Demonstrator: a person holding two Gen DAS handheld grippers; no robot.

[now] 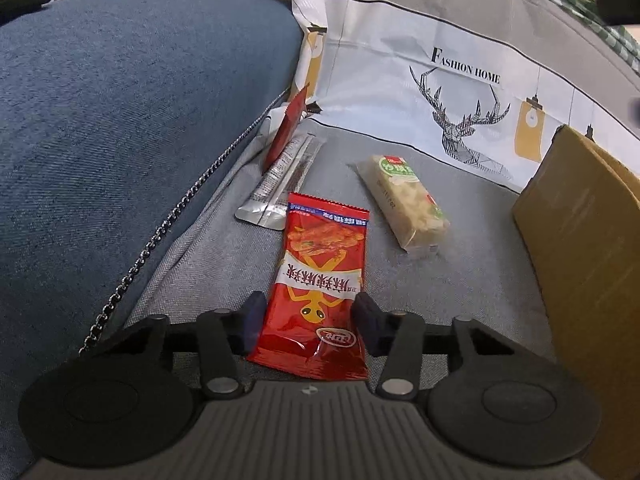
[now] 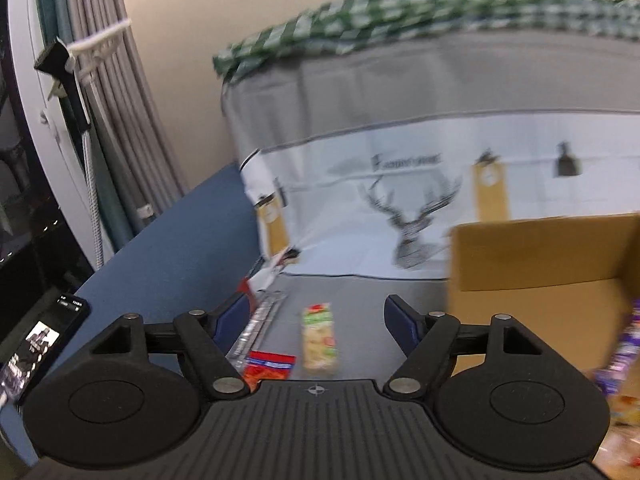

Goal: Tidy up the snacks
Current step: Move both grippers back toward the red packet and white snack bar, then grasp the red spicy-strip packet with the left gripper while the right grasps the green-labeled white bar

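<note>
A red snack packet point(image 1: 320, 272) lies lengthwise on the grey seat cover point(image 1: 460, 300). My left gripper point(image 1: 310, 308) is shut on its near half, one pad against each long edge. Beyond it lie a yellow-green wrapped bar point(image 1: 404, 200), a silver stick pack point(image 1: 280, 176) and a small red sachet point(image 1: 286, 128) leaning at the back corner. My right gripper point(image 2: 316, 308) hovers open and empty, higher and further back. In its blurred view the red snack packet point(image 2: 270, 368), the wrapped bar point(image 2: 318, 338) and the stick pack point(image 2: 260, 328) show below.
An open cardboard box point(image 1: 580, 260) stands at the right, the same cardboard box point(image 2: 540, 288) holding purple-wrapped snacks point(image 2: 620, 360). A blue cushion point(image 1: 120, 120) with a metal chain point(image 1: 168, 220) borders the left. A deer-print cloth point(image 1: 460, 120) backs the seat. A phone point(image 2: 40, 344) lies far left.
</note>
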